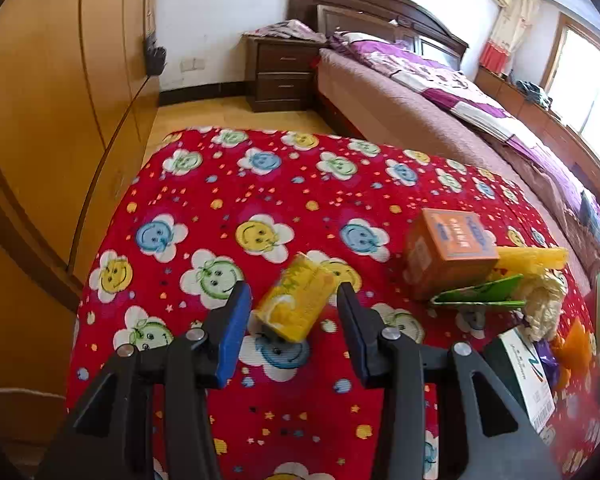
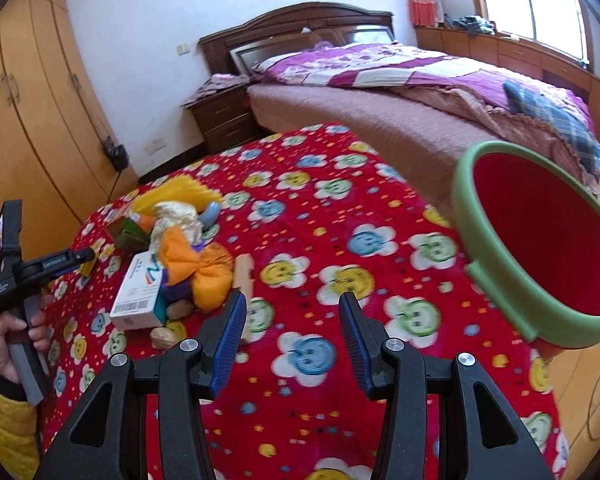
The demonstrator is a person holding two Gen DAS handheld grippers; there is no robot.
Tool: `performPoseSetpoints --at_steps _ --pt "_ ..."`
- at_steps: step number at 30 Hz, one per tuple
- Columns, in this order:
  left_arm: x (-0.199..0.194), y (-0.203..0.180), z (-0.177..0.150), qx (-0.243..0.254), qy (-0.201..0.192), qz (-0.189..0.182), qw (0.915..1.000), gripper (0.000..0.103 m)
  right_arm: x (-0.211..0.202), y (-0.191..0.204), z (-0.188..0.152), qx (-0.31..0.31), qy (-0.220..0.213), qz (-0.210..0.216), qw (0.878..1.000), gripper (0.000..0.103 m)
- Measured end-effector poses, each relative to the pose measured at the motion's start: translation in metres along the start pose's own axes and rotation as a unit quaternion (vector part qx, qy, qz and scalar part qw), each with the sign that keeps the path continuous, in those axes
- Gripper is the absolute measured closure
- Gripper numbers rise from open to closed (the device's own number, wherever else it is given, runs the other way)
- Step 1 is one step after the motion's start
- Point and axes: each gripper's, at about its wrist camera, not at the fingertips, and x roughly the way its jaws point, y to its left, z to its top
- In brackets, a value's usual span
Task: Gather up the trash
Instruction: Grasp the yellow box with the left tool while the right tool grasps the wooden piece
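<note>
My left gripper [image 1: 292, 304] is open above the red flower-print table cloth [image 1: 260, 200], its jaws either side of a yellow carton [image 1: 296, 304] without touching it. Beside it lie an orange box [image 1: 448, 252], a green wrapper [image 1: 480, 294], crumpled white paper [image 1: 544, 308] and a white box [image 1: 528, 376]. My right gripper [image 2: 292, 320] is open and empty over the cloth. Left of it is the trash pile: white box [image 2: 138, 294], orange wrapper [image 2: 196, 268], crumpled paper [image 2: 176, 216]. A red bin with a green rim [image 2: 540, 240] stands at the right.
A bed [image 2: 420, 92] with purple bedding lies beyond the table, with a dark nightstand [image 1: 280, 74] by it. Wooden wardrobes [image 1: 60, 100] line the left side. The left hand-held gripper [image 2: 16, 276] shows at the left in the right wrist view.
</note>
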Motion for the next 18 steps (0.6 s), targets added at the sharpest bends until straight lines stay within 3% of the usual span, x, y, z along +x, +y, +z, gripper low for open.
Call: performPoseSetpoints --at_steps 9,13,18 --pt "0.009 0.004 -0.002 -0.019 0.011 -0.023 0.9995 0.058 0.020 0.014 -0.006 -0.019 0.028 0.019 0.999 0.054" --pt "0.010 0.002 -0.003 -0.013 0.007 -0.026 0.9995 0.075 0.027 0.018 -0.009 -0.026 0.042 0.021 0.999 0.061" --pt "0.008 -0.002 -0.007 -0.005 0.001 -0.049 0.9988 0.075 0.033 0.021 -0.012 -0.033 0.043 0.016 0.998 0.067"
